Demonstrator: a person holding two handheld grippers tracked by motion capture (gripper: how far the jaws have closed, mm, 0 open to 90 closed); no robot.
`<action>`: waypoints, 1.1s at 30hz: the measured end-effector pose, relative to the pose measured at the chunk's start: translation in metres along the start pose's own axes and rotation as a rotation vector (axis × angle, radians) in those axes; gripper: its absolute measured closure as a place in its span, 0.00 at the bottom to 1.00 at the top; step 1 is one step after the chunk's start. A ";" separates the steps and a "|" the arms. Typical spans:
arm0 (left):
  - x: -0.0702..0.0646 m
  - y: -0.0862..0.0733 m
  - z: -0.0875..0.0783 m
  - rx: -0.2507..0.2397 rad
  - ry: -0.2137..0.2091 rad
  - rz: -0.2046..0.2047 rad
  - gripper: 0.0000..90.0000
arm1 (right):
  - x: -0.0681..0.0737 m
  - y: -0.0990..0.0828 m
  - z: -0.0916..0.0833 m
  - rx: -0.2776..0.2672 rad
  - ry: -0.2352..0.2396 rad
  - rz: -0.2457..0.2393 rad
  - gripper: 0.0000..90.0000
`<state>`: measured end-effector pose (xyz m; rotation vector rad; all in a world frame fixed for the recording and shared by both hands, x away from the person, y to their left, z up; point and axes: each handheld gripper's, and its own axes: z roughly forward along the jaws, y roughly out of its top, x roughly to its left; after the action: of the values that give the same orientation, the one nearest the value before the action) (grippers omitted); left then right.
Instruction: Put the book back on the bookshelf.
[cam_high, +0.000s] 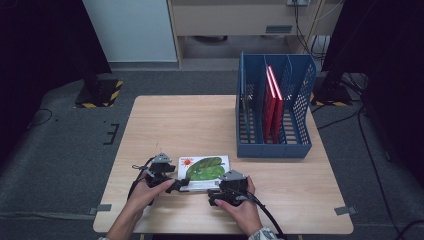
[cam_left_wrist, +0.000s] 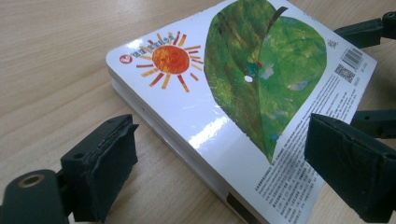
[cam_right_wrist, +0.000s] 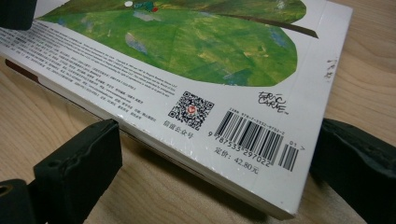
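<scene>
A white board book (cam_high: 205, 170) with a sun and a big green leaf on its cover lies flat on the wooden table (cam_high: 175, 120), close to the front edge. My left gripper (cam_high: 179, 185) sits at the book's left front corner. In the left gripper view its jaws (cam_left_wrist: 219, 158) stand wide, one on the table beside the book (cam_left_wrist: 224, 93), the other over the printed edge. My right gripper (cam_high: 220, 192) is at the right front corner. Its jaws (cam_right_wrist: 219, 163) straddle the barcode corner of the book (cam_right_wrist: 187, 56) without pressing on it.
A blue mesh file holder (cam_high: 274, 147) stands at the table's right back, with red books (cam_high: 272, 100) upright in one slot. Bare wood lies to the left and behind the book. The table's front edge runs just below my hands.
</scene>
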<state>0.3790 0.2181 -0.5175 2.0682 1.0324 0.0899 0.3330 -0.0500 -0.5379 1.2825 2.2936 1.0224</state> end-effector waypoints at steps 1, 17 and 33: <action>0.000 -0.001 0.000 0.010 0.002 0.002 0.10 | 0.000 0.000 0.000 0.001 0.001 -0.003 0.02; -0.002 -0.004 0.007 0.022 -0.044 -0.004 0.10 | -0.001 0.000 -0.001 -0.005 0.008 0.012 0.03; 0.001 -0.004 0.007 0.022 -0.069 -0.028 0.10 | -0.001 0.000 -0.001 -0.005 0.013 0.021 0.03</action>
<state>0.3797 0.2159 -0.5255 2.0615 1.0246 -0.0071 0.3331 -0.0515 -0.5373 1.3045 2.2896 1.0458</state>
